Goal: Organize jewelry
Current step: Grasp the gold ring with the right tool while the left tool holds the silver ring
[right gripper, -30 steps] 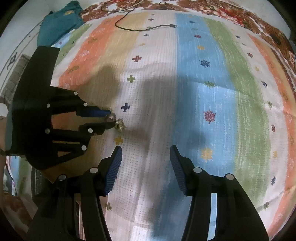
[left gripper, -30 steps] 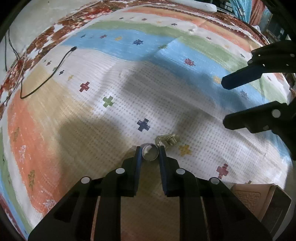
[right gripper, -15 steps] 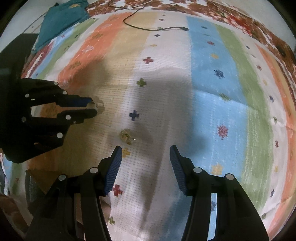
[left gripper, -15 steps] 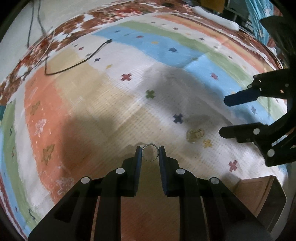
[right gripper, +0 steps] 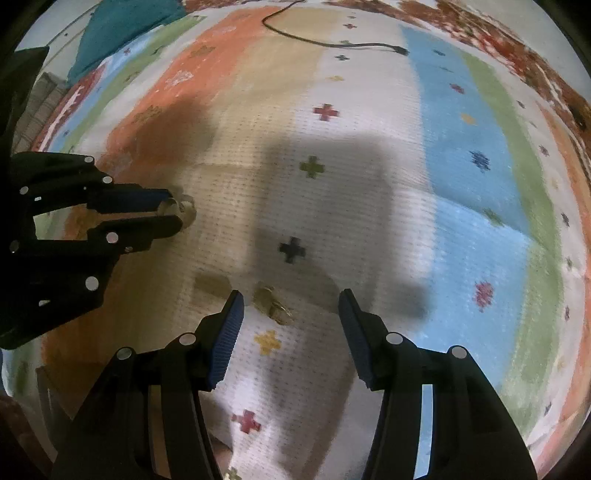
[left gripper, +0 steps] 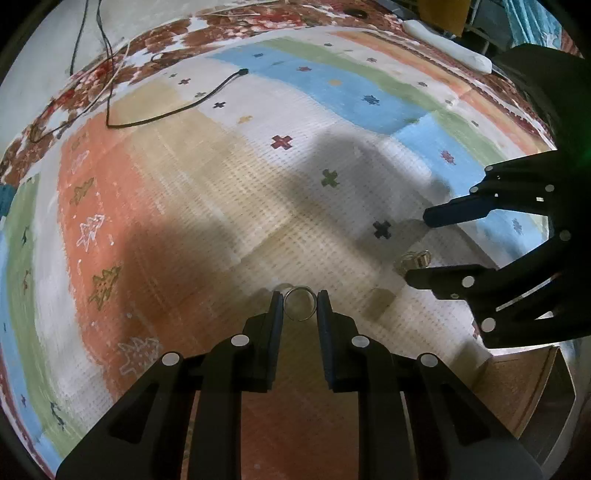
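Note:
A thin silver ring (left gripper: 300, 303) is pinched upright between the tips of my left gripper (left gripper: 300, 306), held just above the striped cloth; the same ring (right gripper: 173, 204) shows at the left gripper (right gripper: 168, 210) in the right wrist view. A small gold jewelry piece (right gripper: 272, 304) lies on the white band of the cloth, between and just ahead of the blue-padded fingers (right gripper: 228, 338) of my right gripper (right gripper: 291, 308), which stands open over it. From the left wrist view the gold piece (left gripper: 415, 259) lies between the right gripper's fingertips (left gripper: 436, 218).
A brown box (left gripper: 524, 391) with a patterned lining stands at the lower right of the left wrist view. A black cable (left gripper: 173, 112) lies across the far part of the colourful striped cloth (left gripper: 184, 221). A teal fabric (right gripper: 122, 33) lies at the cloth's far left corner.
My left gripper has carried the ring leftward away from the gold piece. My right gripper has moved in and down until its open fingers flank the gold piece.

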`<action>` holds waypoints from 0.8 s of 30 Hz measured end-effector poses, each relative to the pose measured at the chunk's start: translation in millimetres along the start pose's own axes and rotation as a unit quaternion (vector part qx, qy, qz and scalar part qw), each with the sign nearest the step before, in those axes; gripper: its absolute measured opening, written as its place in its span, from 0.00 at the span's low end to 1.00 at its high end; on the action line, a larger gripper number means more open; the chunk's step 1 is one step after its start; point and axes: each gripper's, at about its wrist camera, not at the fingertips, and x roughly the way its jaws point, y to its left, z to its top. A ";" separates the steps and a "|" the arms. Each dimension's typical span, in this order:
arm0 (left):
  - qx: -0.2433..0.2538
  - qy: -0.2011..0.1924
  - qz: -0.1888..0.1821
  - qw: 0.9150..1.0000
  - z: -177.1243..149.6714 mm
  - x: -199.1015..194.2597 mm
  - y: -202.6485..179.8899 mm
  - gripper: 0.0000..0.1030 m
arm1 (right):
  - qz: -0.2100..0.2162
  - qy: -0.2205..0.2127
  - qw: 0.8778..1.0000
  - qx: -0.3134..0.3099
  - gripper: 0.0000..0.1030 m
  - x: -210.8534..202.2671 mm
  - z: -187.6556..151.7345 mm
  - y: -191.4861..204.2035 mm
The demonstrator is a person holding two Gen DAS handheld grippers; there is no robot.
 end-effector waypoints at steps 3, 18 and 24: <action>-0.006 0.000 -0.001 1.000 -0.4 0.4 3.2 0.18 | -0.007 0.003 1.000 -0.008 0.52 4.2 4.9 5.5; -0.020 -0.007 0.014 1.000 -4.7 -10.5 0.3 0.18 | -0.023 0.021 1.000 -0.003 0.13 4.8 0.5 5.8; -0.027 -0.013 0.024 0.999 -11.2 -24.6 -3.4 0.18 | -0.019 0.019 1.000 -0.007 0.06 -2.5 -5.6 16.4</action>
